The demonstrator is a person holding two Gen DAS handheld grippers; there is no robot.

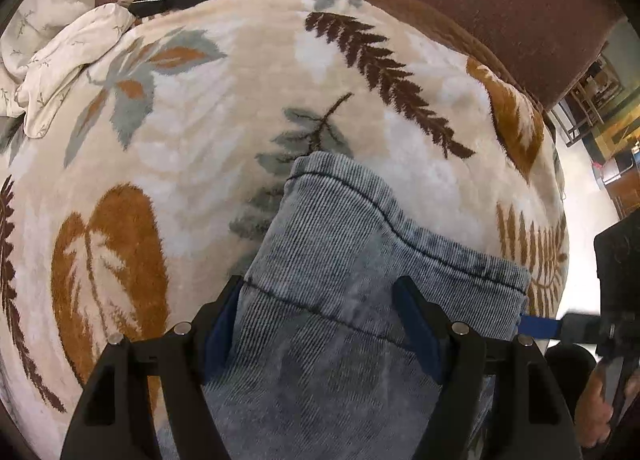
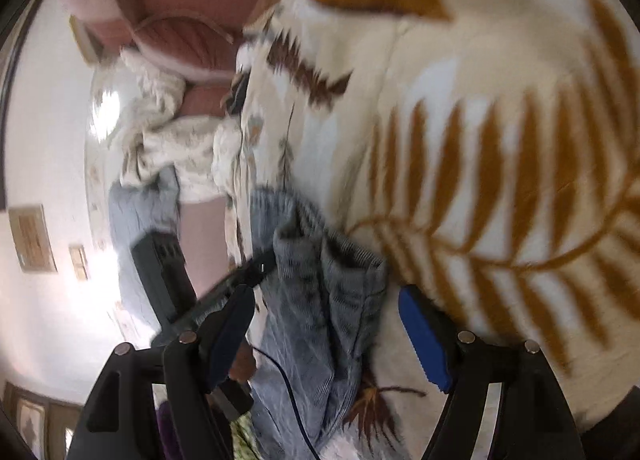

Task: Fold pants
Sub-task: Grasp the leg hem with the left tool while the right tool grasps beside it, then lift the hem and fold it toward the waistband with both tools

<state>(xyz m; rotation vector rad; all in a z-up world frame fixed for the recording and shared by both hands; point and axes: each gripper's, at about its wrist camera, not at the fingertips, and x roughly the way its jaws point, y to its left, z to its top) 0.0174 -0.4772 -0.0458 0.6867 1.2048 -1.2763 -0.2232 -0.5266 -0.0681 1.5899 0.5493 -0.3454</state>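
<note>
Straddling the pants [image 1: 360,260] hem with spread jaws, the left gripper [image 1: 320,300] looks poised to pinch it, the right gripper [image 2: 324,312] likewise spread beside it.

Pants [image 1: 344,244] faded ribbed denim; blanket [image 1: 208,107] plush fleece; gripper [image 1: 320,324] matt plastic

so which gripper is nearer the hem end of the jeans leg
Left. The left gripper sits directly over the jeans, open fingers on either side of the leg just short of the hem. The right gripper, also open, hangs at the hem's side edge.
</note>
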